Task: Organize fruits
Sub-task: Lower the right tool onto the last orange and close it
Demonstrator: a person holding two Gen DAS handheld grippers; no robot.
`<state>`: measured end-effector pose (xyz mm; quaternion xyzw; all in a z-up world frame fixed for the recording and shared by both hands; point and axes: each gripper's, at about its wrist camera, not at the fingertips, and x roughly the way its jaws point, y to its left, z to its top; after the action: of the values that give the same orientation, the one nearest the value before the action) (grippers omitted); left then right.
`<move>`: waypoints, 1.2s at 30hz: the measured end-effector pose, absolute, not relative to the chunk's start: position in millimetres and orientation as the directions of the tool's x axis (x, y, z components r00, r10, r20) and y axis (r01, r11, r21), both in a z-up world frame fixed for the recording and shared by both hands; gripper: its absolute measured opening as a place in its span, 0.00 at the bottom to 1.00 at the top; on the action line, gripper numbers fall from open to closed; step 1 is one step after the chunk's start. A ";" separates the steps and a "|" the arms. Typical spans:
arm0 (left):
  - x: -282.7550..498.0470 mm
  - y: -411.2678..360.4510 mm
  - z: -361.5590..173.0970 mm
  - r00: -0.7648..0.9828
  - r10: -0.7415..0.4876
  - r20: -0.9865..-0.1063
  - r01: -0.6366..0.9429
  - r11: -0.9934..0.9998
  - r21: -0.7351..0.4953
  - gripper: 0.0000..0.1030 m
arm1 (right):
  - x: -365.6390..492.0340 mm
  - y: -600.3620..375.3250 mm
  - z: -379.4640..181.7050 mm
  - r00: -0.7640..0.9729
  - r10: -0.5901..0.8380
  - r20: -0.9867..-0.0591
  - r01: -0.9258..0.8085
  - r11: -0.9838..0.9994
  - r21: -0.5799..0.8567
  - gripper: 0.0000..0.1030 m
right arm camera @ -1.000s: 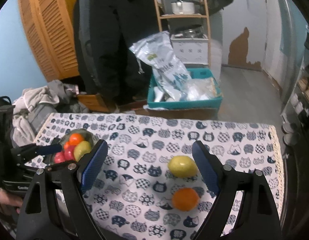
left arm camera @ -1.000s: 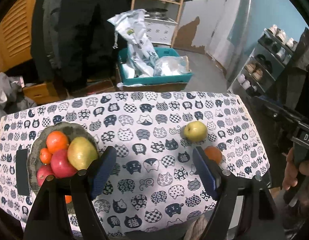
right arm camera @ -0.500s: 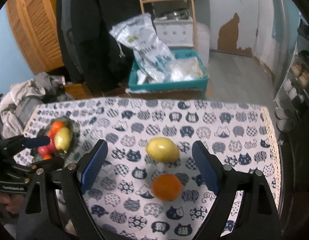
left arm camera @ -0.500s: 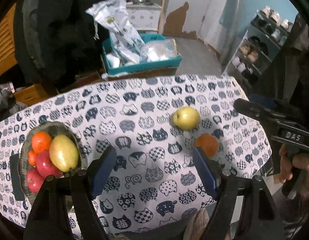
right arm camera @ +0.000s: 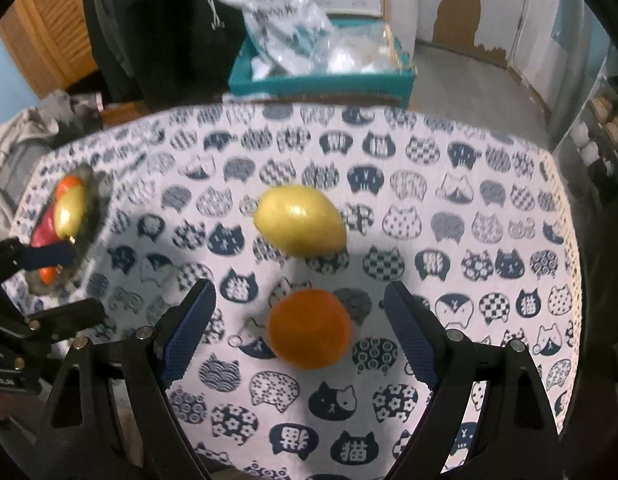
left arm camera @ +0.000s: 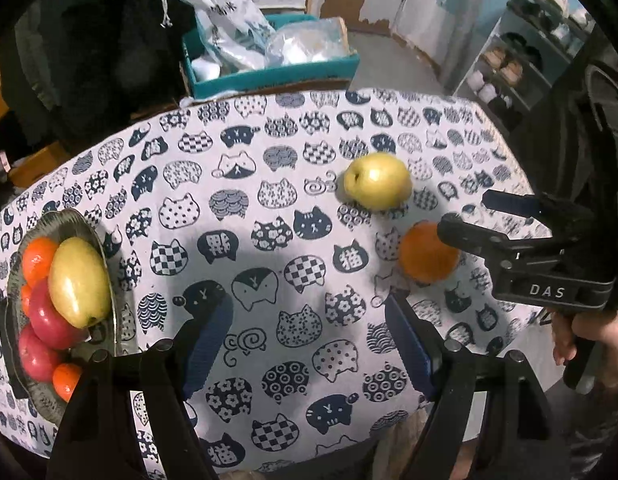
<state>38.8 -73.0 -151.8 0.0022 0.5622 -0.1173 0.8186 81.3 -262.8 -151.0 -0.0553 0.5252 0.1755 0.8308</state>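
An orange (right arm camera: 310, 328) lies on the cat-print tablecloth (right arm camera: 449, 208), right between the open fingers of my right gripper (right arm camera: 305, 334), which hangs above it without touching. Just beyond it lies a yellow pear (right arm camera: 300, 221). In the left wrist view the same orange (left arm camera: 427, 254) and pear (left arm camera: 378, 185) sit at the right, with the right gripper (left arm camera: 497, 220) over them. My left gripper (left arm camera: 309, 340) is open and empty over bare cloth. A grey dish (left arm camera: 109, 276) at the left holds oranges, red apples and a yellow pear (left arm camera: 79, 282).
Beyond the table's far edge stands a teal crate (left arm camera: 269, 74) stuffed with plastic bags. A shoe rack (left arm camera: 521, 52) is at the right, dark coats (right arm camera: 149, 20) hang behind, and a pile of clothes (right arm camera: 25, 140) lies at the left. A hand (left arm camera: 593, 344) holds the right gripper's handle.
Both grippers have come down toward the table and tilted further downward. The orange now sits between the right gripper's fingers. The jaws kept the same width.
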 end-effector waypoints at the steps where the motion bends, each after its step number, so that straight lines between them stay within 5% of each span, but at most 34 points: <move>1: 39.2 -74.0 -155.6 0.334 -0.183 -0.925 0.195 0.973 -0.122 0.78 | 82.2 -262.2 -156.3 0.376 0.228 -0.898 -0.348 0.933 0.091 0.84; 16: 46.7 -74.6 -195.7 0.255 -0.168 -0.952 0.179 0.976 -0.124 0.78 | 92.3 -262.5 -210.9 0.271 0.176 -0.946 -0.332 0.940 0.080 0.83; 24: 54.6 -74.7 -197.1 0.251 -0.182 -0.951 0.162 0.976 -0.144 0.78 | 94.8 -258.8 -227.4 0.225 0.167 -0.960 -0.353 0.932 0.080 0.66; 36: 89.3 -103.2 -183.0 0.277 -0.263 -0.924 0.142 0.962 -0.232 0.80 | 110.0 -303.3 -202.5 0.306 0.169 -0.937 -0.246 0.965 0.094 0.65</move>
<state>89.3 -103.2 -183.0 -0.0517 0.5877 -0.1270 0.7973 110.0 -303.3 -202.5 -0.0337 0.5750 0.1286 0.8073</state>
